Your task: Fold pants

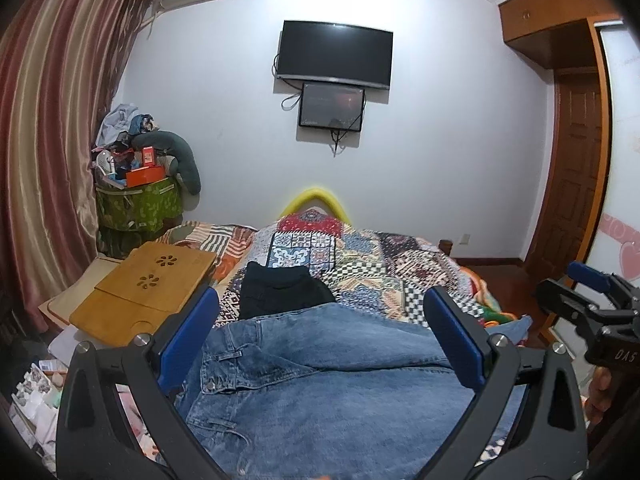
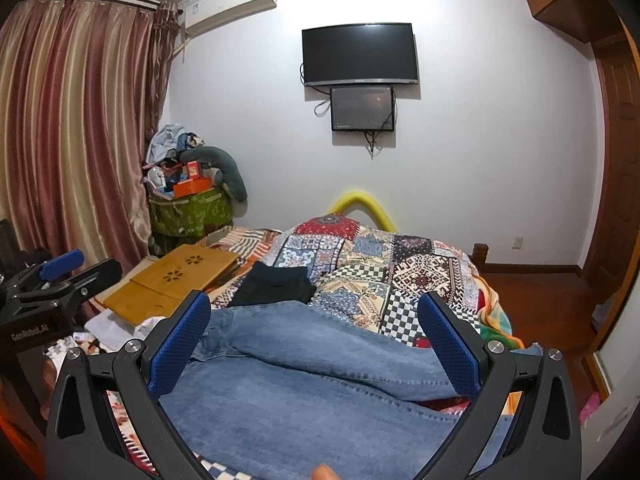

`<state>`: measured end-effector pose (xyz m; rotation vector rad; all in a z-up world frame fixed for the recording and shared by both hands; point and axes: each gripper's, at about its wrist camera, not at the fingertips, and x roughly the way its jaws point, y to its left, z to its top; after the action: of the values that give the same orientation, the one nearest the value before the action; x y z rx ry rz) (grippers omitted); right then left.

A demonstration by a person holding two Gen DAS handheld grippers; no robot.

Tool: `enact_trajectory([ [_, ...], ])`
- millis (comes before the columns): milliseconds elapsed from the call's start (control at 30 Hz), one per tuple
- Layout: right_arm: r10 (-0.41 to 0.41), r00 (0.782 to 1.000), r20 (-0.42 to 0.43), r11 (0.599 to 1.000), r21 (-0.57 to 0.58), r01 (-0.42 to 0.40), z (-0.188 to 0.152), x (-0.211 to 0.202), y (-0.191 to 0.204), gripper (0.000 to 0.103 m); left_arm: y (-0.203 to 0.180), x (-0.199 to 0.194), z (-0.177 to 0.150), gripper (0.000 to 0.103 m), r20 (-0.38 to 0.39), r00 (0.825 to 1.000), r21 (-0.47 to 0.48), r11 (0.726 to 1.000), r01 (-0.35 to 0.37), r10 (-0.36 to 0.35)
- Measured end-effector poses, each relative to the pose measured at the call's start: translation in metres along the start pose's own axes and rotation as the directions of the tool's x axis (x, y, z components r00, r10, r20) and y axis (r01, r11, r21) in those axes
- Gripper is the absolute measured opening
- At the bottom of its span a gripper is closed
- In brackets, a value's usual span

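The jeans [image 1: 320,380] lay crosswise on the patchwork quilt [image 1: 380,264], waistband nearest the left gripper [image 1: 320,340] and legs trailing past the right gripper [image 2: 316,344], both poised above them with jaws apart and empty.

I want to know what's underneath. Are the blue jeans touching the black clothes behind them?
Touching. In the left wrist view the jeans lie over the near edge of the black clothes, with no quilt showing between them.
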<state>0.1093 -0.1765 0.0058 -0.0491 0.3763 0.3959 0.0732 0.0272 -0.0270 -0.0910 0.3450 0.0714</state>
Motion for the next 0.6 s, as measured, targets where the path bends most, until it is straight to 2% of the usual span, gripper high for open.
enact_trajectory([
  [367,-0.005,0.99,-0.138,1.0,0.0,0.005,0.006,0.086,-0.046,0.103,0.041,0.115,0.017,0.103,-0.108,0.989,0.047,0.994,-0.094,0.099],
  [467,-0.029,0.984,-0.177,0.999,0.006,0.031,0.002,0.118,-0.061,0.103,0.061,0.159,0.016,0.103,-0.18,0.973,0.034,0.99,-0.139,0.143],
  [600,-0.069,0.972,-0.223,0.998,-0.013,0.067,-0.011,0.153,-0.078,0.103,0.101,0.225,-0.001,0.103,-0.32,0.931,0.026,0.984,-0.176,0.175],
])
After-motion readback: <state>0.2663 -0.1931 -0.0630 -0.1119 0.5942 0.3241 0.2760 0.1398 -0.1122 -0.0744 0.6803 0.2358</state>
